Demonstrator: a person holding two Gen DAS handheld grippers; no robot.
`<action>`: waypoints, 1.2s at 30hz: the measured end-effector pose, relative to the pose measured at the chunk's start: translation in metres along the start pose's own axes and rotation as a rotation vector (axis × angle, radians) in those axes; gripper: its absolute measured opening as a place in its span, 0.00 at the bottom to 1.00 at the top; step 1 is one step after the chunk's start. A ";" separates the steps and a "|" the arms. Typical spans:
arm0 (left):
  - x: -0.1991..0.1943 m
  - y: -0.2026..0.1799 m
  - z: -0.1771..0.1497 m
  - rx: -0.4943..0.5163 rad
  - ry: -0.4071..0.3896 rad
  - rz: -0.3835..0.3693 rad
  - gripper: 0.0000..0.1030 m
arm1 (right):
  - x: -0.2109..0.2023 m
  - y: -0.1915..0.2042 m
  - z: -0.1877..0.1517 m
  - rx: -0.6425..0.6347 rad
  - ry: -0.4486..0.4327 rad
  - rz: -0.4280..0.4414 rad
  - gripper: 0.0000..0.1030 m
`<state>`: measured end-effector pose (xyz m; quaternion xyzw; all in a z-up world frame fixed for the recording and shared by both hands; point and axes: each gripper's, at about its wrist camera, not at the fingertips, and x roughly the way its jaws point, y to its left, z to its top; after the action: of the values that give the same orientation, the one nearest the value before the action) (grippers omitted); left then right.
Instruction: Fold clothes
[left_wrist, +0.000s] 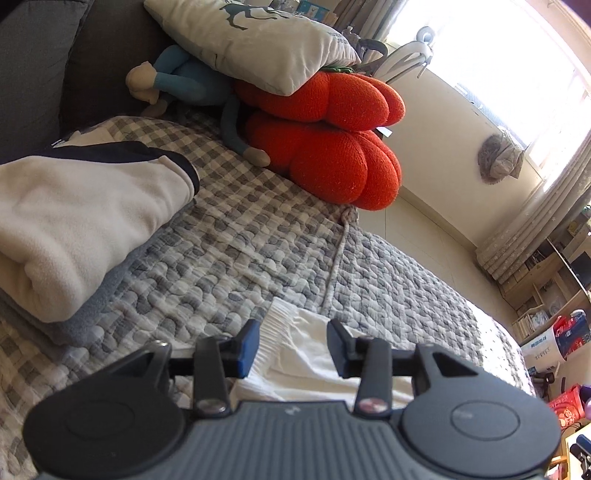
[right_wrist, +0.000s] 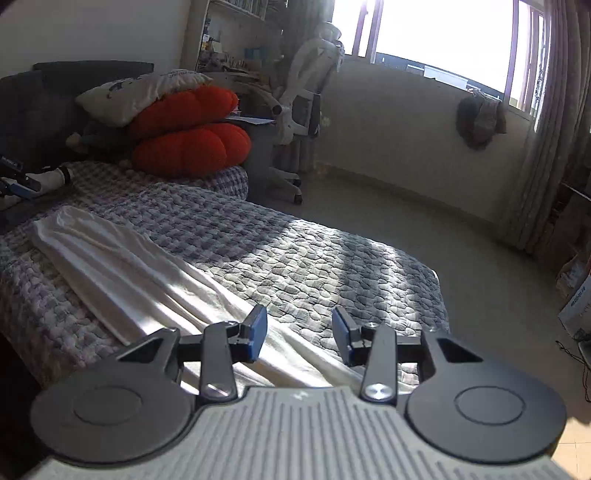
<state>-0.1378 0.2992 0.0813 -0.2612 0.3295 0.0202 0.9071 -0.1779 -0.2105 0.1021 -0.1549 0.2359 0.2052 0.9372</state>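
A white garment (right_wrist: 122, 266) lies stretched out as a long narrow strip on the grey checked quilt (right_wrist: 295, 251) of a bed. Its gathered elastic waistband (left_wrist: 280, 317) shows in the left wrist view. My left gripper (left_wrist: 293, 345) hovers just over that waistband end, open, with its blue pads apart and nothing pinched. My right gripper (right_wrist: 299, 338) hangs over the other end of the strip near the bed's foot. It is open too, and cloth and quilt show through the gap.
A folded cream fleece with a dark trim (left_wrist: 74, 221) sits on blue-grey cloth to the left. Two orange pumpkin cushions (left_wrist: 332, 147), a white pillow (left_wrist: 258, 44) and a plush doll (left_wrist: 177, 81) pile up at the dark headboard. An office chair (right_wrist: 306, 92) stands beside the bed.
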 end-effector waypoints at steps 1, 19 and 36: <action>0.002 -0.010 0.001 -0.024 0.006 -0.014 0.40 | 0.009 0.023 0.012 -0.099 0.006 0.065 0.42; 0.085 -0.083 -0.052 0.089 0.200 -0.071 0.43 | 0.108 0.136 0.015 -0.515 0.160 0.300 0.15; 0.080 -0.074 -0.050 0.081 0.200 -0.054 0.44 | 0.100 0.144 0.024 -0.496 0.121 0.306 0.00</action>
<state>-0.0887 0.2002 0.0345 -0.2339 0.4119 -0.0437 0.8796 -0.1545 -0.0455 0.0443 -0.3538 0.2546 0.3859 0.8131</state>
